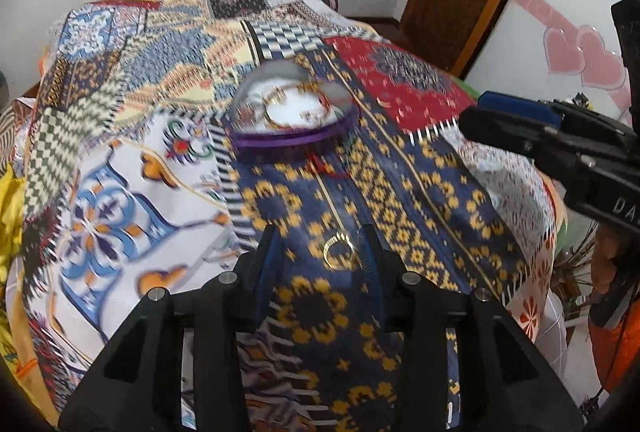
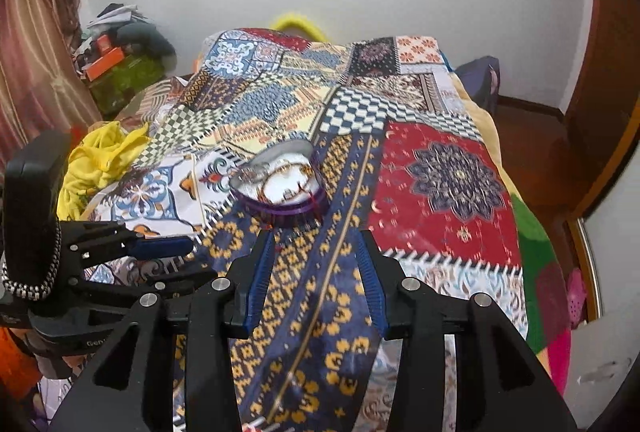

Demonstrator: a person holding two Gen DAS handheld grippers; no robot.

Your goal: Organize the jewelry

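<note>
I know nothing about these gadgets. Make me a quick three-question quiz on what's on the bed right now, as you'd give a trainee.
1. True or false: the gold ring lies on the patterned bedspread between the jaws of the left gripper.
2. What colour is the rim of the heart-shaped box? A green, B purple, C orange.
3. Fill in: the right gripper holds ____.

Key: 1 true, though the jaws stand apart and do not pinch it. 2 B; bracelets and other jewelry already lie inside. 3 nothing; its jaws are open over bare bedspread, short of the box.
</note>
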